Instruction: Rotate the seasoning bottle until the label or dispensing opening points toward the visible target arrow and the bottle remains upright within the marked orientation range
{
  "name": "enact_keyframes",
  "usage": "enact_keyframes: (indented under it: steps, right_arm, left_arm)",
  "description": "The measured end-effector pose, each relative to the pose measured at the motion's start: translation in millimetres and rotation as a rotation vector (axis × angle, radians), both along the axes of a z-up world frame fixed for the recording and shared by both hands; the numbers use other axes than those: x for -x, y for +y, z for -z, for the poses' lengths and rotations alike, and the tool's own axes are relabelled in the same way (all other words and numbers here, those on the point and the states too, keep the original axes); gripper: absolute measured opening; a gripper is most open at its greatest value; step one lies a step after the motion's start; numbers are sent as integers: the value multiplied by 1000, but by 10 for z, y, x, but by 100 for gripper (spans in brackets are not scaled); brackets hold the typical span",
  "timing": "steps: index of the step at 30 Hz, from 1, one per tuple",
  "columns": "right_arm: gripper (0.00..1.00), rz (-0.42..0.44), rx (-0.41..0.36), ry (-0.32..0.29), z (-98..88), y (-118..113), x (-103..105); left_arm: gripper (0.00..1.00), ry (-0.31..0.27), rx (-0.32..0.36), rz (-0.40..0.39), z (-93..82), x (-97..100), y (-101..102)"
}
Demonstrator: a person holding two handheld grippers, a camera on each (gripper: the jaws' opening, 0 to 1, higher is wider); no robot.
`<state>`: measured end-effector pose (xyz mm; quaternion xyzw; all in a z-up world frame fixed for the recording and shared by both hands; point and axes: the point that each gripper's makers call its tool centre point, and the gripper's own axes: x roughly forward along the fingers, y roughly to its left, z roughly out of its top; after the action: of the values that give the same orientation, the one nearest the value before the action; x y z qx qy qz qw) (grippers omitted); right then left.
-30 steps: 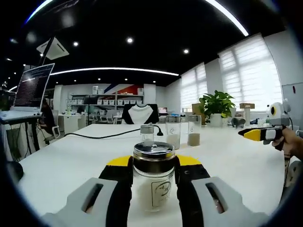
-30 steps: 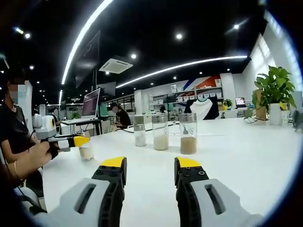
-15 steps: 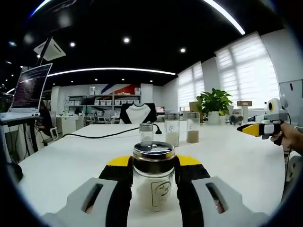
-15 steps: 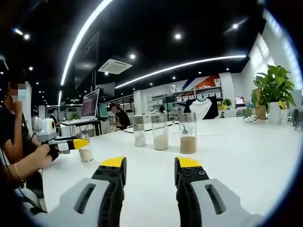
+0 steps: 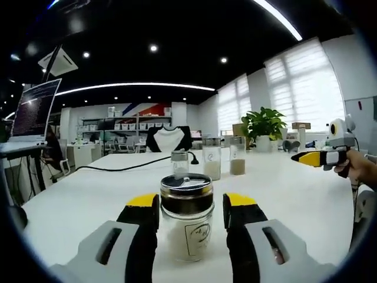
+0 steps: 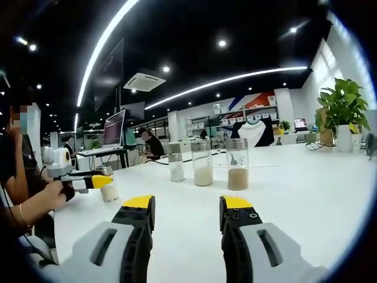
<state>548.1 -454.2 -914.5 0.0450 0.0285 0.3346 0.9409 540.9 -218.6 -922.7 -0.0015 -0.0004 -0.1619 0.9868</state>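
Seasoning bottle (image 5: 187,218) standing upright on the white table (image 5: 306,200), between the two yellow-tipped jaws of the left gripper (image 5: 191,207). Its body is clear glass, roughly half filled with a pale powder; a dark band circles the neck beneath a shiny metal lid, and a small square label with a dark outline faces the camera. In the left gripper view a narrow gap shows on each side of the glass, so the jaws stand spread and flank the bottle without pressing it. Farther back on the table stand three more jars (image 5: 212,163), one short and two tall, holding pale and brown contents, with a black cable (image 5: 126,168) running behind them. A potted plant (image 5: 263,125) sits near the window blinds.

In the right gripper view the right gripper (image 6: 185,207) hovers over bare tabletop, jaws parted with nothing between them. At left, a person's hand (image 6: 44,197) holds the left gripper beside the seasoning bottle.
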Motion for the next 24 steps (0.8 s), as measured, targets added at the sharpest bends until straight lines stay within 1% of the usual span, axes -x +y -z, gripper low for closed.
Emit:
enact_keyframes:
  steps: [3,4,5,6,7,9,15,18,21,24]
  right_arm:
    - [42,-3,4,9,31,9,3]
    - [42,-3,5,13,41,8,3]
    - [42,-2,7,18,56,4,3]
    - [42,-2,7,19,59,3,2]
    - [42,-1,6,23,70,-1,3]
    - [42,-1,6,25,77,-7,6]
    - [42,6,2,24,66,-24,13]
    - [42,7,0,25,65,-29,13]
    - [42,8,-2,26,64,-31,16]
    - [43,10,-3,27,68,-36,21]
  left_arm:
    - [61,10,25,12,0,6,-47]
    - [66,15,24,14,4,4,-56]
    - [69,34,14,16,32,2,-75]
    - [72,38,3,11,41,-1,-77]
    - [72,38,-16,11,49,2,-86]
    - [72,35,-32,14,45,12,-99]
    - [72,21,-18,-15,-29,10,-45]
    - [75,18,2,-7,-80,18,-43]
    - [76,16,-6,-11,-103,23,-41]
    - [78,23,-14,-14,-94,19,-38]
